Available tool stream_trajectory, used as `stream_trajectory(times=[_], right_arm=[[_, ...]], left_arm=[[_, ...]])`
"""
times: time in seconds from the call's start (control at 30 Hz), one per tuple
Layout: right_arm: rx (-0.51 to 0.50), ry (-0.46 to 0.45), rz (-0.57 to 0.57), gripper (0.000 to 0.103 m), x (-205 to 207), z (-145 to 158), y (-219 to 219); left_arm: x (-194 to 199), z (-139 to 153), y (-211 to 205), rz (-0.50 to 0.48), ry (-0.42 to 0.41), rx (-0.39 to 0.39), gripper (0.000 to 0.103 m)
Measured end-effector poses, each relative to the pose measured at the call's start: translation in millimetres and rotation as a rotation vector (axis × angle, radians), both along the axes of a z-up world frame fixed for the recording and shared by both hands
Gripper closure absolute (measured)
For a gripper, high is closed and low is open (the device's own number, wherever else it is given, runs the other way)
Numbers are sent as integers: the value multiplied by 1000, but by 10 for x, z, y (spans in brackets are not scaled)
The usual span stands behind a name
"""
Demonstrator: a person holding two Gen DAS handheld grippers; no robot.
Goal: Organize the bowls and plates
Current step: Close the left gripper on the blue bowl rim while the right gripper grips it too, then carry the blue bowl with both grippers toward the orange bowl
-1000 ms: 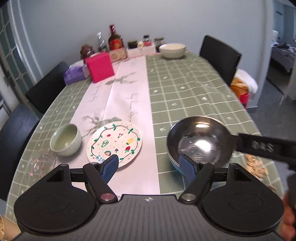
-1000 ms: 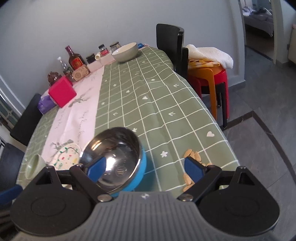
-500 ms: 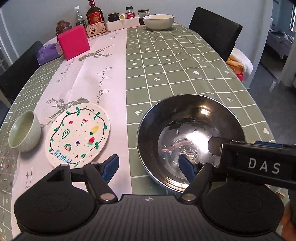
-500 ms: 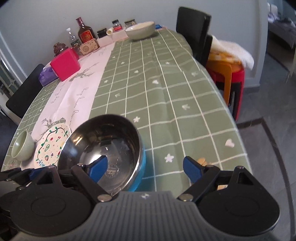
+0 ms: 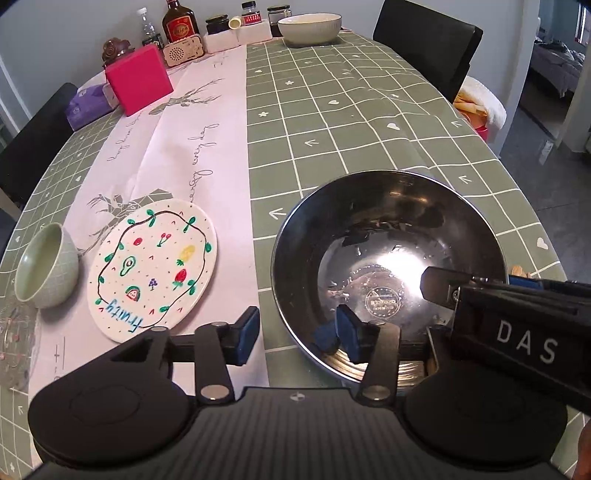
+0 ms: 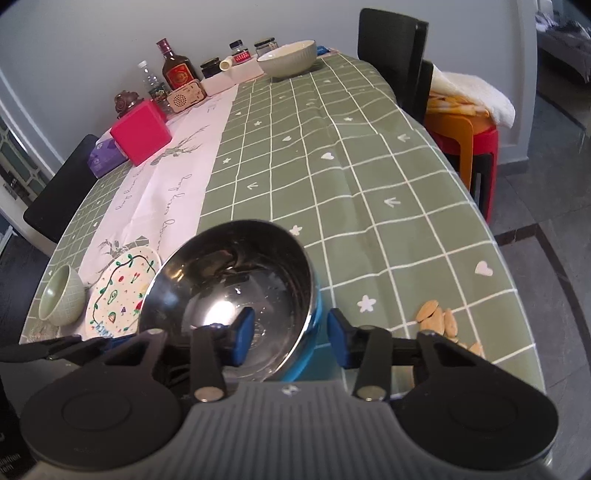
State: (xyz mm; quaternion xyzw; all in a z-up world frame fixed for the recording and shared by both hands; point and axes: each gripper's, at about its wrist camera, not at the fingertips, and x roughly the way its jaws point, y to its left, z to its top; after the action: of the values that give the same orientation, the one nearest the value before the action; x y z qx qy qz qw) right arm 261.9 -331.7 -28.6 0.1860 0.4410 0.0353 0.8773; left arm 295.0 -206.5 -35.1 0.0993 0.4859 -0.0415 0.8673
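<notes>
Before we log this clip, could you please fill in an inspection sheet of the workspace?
Surface: green checked tablecloth with white runner.
Job's things: steel bowl; fruit plate; small green bowl; large bowl at far end.
Clutter: pink box, bottles, jars, nuts.
Grippers: left gripper and right gripper each straddle the steel bowl's rim, jaws closing.
Cables: nothing seen.
Surroundings: black chairs, stacked stools.

The counter (image 5: 369, 122), under green checked cloth and a white runner (image 5: 177, 155), carries a steel bowl (image 5: 388, 229), fruit-painted plate (image 5: 153, 269), small green bowl (image 5: 46, 271), pink box (image 5: 138, 79) and almonds (image 6: 439, 319)
</notes>
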Motion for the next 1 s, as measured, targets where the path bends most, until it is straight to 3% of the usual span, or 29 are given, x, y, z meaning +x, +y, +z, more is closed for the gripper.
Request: stream_trajectory(times=[0.03, 0.1, 0.27, 0.43, 0.63, 1.0], right_arm=[[4, 5, -3, 67, 8, -1, -14], [12, 11, -1, 71, 16, -4, -38], [21, 22, -10, 84, 15, -13, -89], [18, 30, -41, 87, 5, 3, -111], [77, 53, -71, 89, -63, 54, -235], [122, 115, -72, 90, -286, 234, -240]], left_arm=[[1, 6, -8, -5, 8, -7, 63], [4, 14, -29, -2, 21, -10, 68], [13, 21, -84, 12, 34, 13, 69], [19, 77, 28, 39, 92, -84, 81], [-19, 121, 139, 66, 149, -175, 84], [-274, 311, 253, 71, 182, -195, 85]])
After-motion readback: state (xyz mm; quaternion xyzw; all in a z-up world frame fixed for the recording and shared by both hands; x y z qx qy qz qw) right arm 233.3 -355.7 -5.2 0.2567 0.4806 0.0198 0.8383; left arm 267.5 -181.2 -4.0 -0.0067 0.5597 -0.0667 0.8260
